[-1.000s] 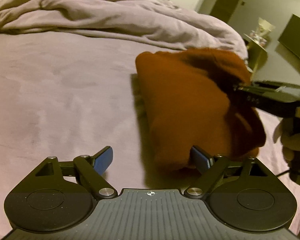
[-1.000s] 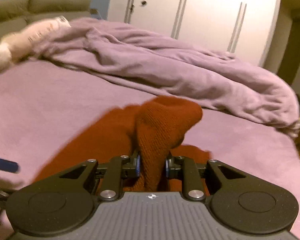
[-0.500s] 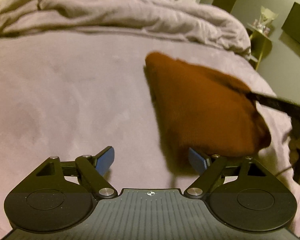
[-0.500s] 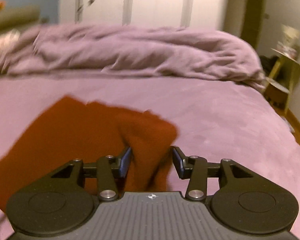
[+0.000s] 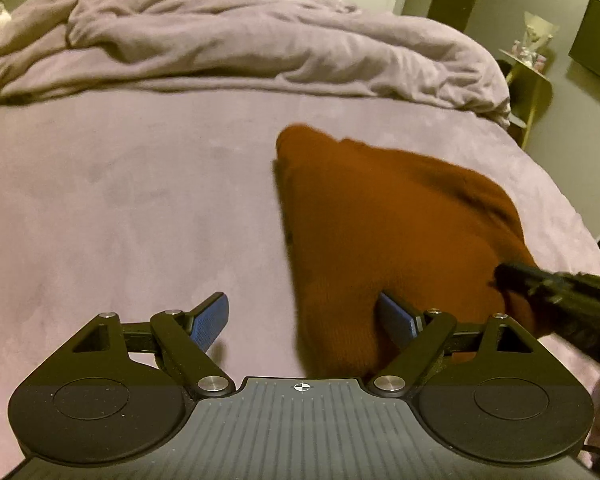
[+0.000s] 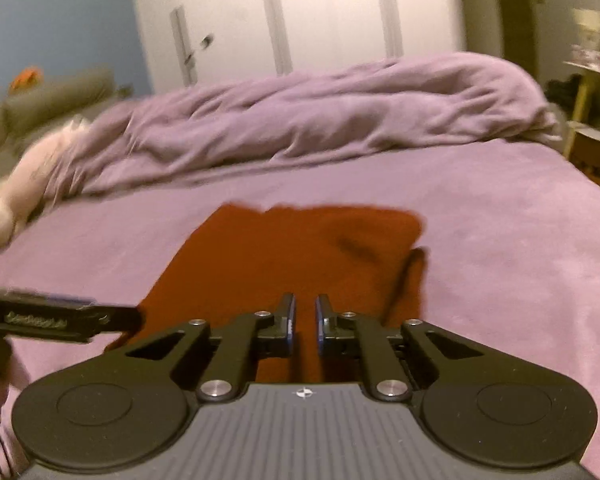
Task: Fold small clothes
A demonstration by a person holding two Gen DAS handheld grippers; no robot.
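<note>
Left wrist view: left hand-held gripper (image 5: 302, 322) spread wide, blue pads far apart, nothing between them but the near corner of the rust-brown knitted garment (image 5: 388, 232). Garment flat on the bed (image 5: 120, 208), ahead and to the right, long axis running away toward the far left, near end tucked against the right finger. Right hand-held gripper (image 5: 504, 276) reaching in from the right edge, its tip at the garment's near right border. Rumpled lilac duvet (image 5: 236, 44) heaped across the far side of the bed; small yellow side table (image 5: 526, 74) and a dark screen (image 5: 596, 46) by the right wall.

Right wrist view, blurred: right hand-held gripper (image 6: 303, 322) nearly pressed together, only a narrow slot left between the pads; whether cloth sits in that slot cannot be told. Garment (image 6: 296, 248) straight ahead and beneath the fingers, spread as a rough rectangle, a loose fold standing dark along its right edge. Left hand-held gripper (image 6: 136, 318) entering low from the left, tip at the garment's near left border. Both about equally near; right one more squarely over the cloth. Smooth purple sheet all around, pale plush toy (image 6: 24, 172) at far left, white wardrobe doors (image 6: 284, 16) behind.
</note>
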